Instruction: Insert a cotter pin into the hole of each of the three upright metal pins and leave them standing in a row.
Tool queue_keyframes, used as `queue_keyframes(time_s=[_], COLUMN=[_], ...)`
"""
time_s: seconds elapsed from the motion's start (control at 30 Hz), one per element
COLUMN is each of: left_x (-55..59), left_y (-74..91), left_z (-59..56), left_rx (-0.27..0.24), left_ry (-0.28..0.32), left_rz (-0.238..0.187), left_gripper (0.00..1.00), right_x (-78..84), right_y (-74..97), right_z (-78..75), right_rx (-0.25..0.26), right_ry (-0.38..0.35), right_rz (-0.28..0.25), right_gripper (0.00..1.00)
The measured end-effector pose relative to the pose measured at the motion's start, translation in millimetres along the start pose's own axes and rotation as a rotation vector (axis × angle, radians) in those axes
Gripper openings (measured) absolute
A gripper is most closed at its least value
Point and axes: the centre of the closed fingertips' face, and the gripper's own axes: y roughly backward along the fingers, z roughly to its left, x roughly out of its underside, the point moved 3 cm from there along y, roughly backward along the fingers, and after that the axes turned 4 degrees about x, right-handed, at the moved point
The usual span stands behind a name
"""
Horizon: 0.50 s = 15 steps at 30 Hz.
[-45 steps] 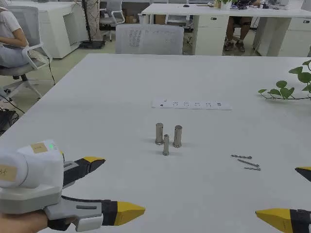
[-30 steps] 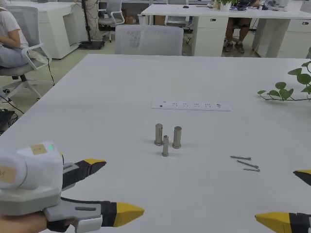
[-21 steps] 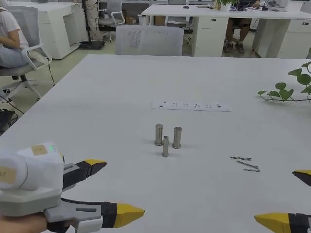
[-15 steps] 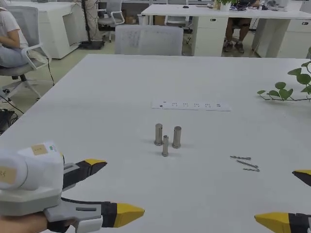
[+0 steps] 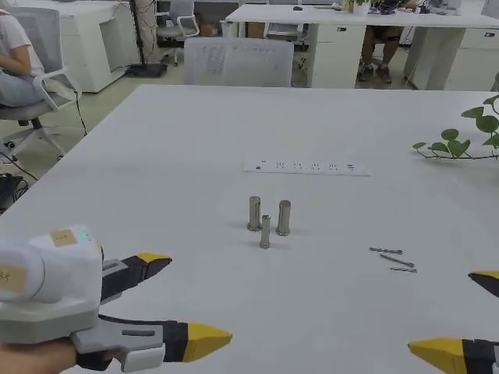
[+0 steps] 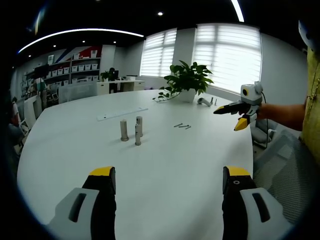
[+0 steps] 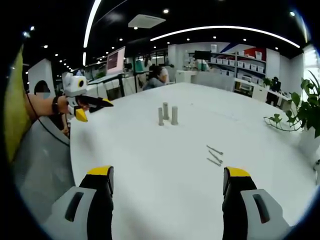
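The left gripper [image 5: 199,300] and right gripper [image 5: 443,312] hovered over the counter [image 5: 195,156], jaws wide apart and empty, probably readied for a pickup. Three metal pins [image 5: 265,218] stood clustered mid-counter (not in a row); the cotter pins [image 5: 394,259] lay loose beside them, uninserted.

Head view: high, well back from metal pins [image 5: 265,231], facing forward and down. Gripper views: low over table [image 5: 195,140], well left and right of pins, facing inward. Shared by all three: pins, cotter pins [image 5: 394,260].

A white power strip [image 5: 306,167] lies on the table [image 5: 179,148], a leafy plant [image 5: 466,142] at the right.
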Motion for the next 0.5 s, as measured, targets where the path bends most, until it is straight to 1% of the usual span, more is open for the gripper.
queue_keyframes(time_s=[0.5], left_x=[-2.7], left_y=[0.1], left_z=[-2.3], left_rx=[0.003], left_ry=[-0.003], left_rz=[-0.006], left_gripper=[0.88], right_x=[-1.1], right_y=[0.2], right_z=[1.4], right_rx=[-0.001], right_ry=[0.002], right_rz=[-0.001], right_gripper=[0.91])
